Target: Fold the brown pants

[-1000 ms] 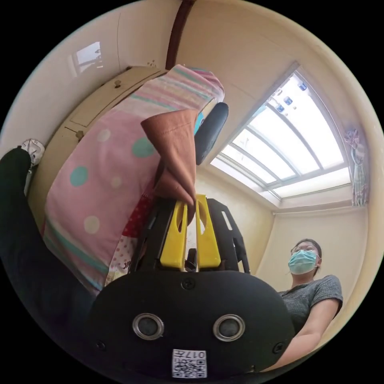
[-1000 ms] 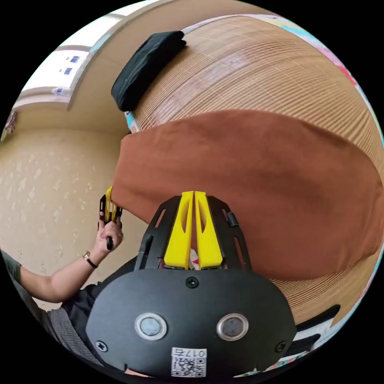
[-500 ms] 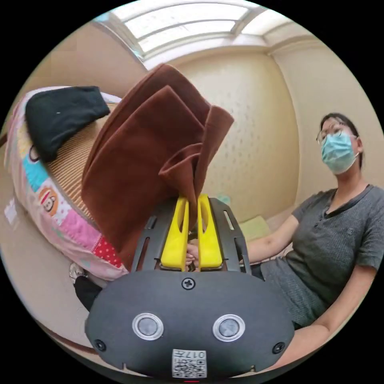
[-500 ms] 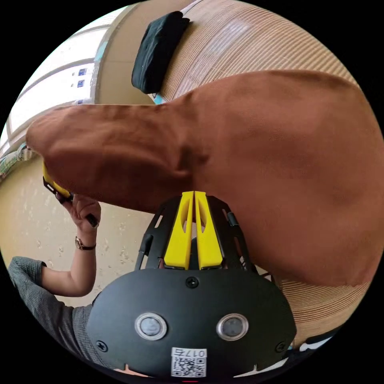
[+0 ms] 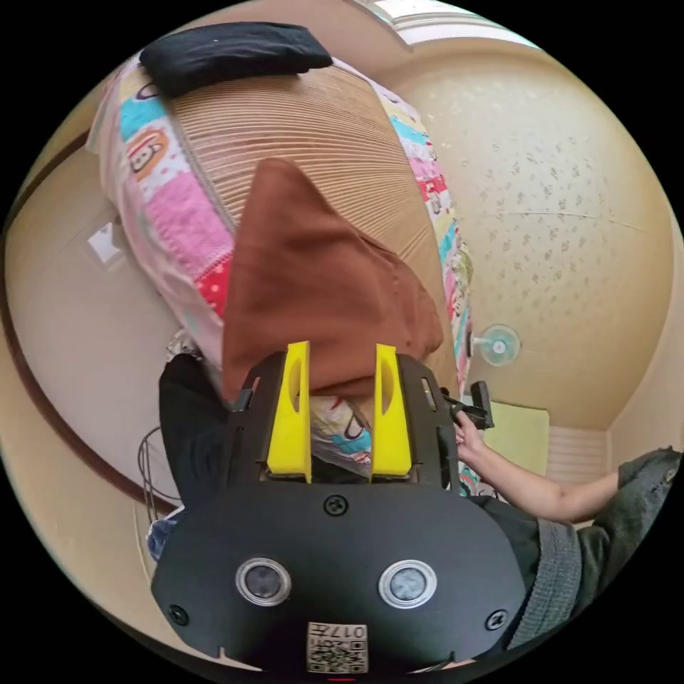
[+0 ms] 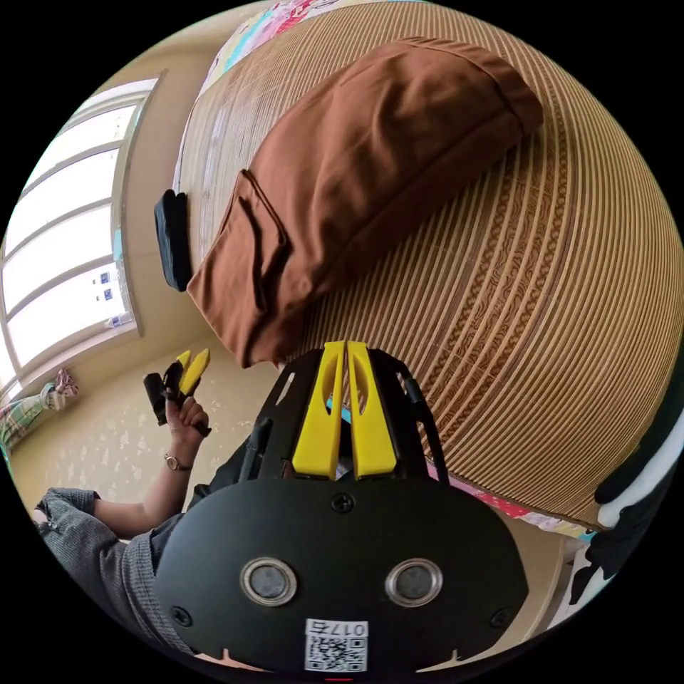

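The brown pants [image 6: 356, 178] lie folded on the woven mat [image 6: 513, 313], one end hanging near the mat's edge. In the left gripper view the brown pants [image 5: 313, 292] rest just beyond my left gripper [image 5: 340, 348], which is open with nothing between its jaws. My right gripper [image 6: 345, 345] is shut and empty, above the mat and a little short of the pants. The left gripper [image 6: 191, 362] also appears in the right gripper view, held in a hand off the bed's side. A hand holds the right gripper [image 5: 470, 407] beside the bed.
A folded black garment [image 5: 228, 53] lies at the mat's far end, also seen as a dark garment [image 6: 172, 239]. A patterned pink bedcover [image 5: 171, 206] wraps the mattress edge. A small fan [image 5: 499, 347] stands by the wall. A window [image 6: 64, 242] is at the left.
Both grippers have let go of the pants, which now lie folded flat on the mat. The left jaws have opened. Both hands have pulled back from the garment.
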`<control>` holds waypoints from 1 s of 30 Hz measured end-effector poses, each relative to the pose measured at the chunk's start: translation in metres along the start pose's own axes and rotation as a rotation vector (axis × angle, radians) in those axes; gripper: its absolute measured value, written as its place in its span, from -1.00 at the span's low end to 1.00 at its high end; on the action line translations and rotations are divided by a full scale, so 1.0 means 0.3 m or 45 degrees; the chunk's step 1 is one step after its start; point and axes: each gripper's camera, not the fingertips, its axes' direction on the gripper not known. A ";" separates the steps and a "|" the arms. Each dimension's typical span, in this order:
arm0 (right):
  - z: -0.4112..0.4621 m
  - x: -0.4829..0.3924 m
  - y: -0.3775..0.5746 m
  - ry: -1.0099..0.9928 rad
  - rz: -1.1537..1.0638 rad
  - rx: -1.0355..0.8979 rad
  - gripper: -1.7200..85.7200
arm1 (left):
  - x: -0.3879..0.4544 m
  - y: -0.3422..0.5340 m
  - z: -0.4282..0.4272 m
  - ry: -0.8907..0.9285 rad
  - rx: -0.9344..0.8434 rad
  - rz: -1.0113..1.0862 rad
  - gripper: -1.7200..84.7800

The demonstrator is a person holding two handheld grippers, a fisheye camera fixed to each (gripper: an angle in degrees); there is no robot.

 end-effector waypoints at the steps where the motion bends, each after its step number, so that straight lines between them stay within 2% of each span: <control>1: -0.014 0.020 0.011 -0.040 0.017 0.028 -0.95 | -0.051 0.000 0.002 -0.092 0.019 -0.042 -0.64; 4: -0.035 -0.028 0.010 -0.132 -0.024 0.130 -0.95 | -0.199 -0.035 0.064 -0.211 -0.017 -0.148 -0.58; 9: 0.010 -0.280 -0.069 -0.128 -0.226 0.148 -0.95 | -0.379 -0.100 0.282 -0.111 -0.165 -0.262 -0.59; 11: 0.030 -0.412 -0.097 -0.089 -0.335 0.167 -0.95 | -0.393 -0.107 0.348 -0.073 -0.192 -0.282 -0.65; 13: 0.053 -0.503 -0.114 -0.031 -0.422 0.172 -0.95 | -0.371 -0.106 0.361 -0.036 -0.166 -0.271 -0.80; 17: 0.200 -0.626 -0.124 0.182 -0.569 0.115 -0.95 | -0.310 -0.094 0.266 0.052 -0.072 -0.270 -0.84; 19: 0.296 -0.625 -0.121 0.261 -0.534 0.069 -0.95 | -0.224 -0.109 0.138 0.216 0.056 -0.175 -0.86; 21: 0.406 -0.601 -0.110 0.235 -0.473 0.006 -0.95 | -0.107 -0.146 0.066 0.270 0.083 -0.036 -0.86; 23: 0.503 -0.560 -0.058 0.006 -0.297 0.023 -0.95 | 0.051 -0.187 0.043 0.152 0.038 0.141 -0.86; 25: 0.557 -0.575 -0.013 -0.115 -0.249 0.007 -0.95 | 0.249 -0.236 0.061 -0.014 -0.021 0.359 -0.86; 28: 0.573 -0.622 0.027 -0.277 -0.343 -0.081 -0.95 | 0.427 -0.286 0.164 -0.132 -0.075 0.558 -0.85; 30: 0.513 -0.578 0.029 -0.395 -0.360 -0.093 -0.95 | 0.506 -0.305 0.269 -0.124 -0.099 0.647 -0.85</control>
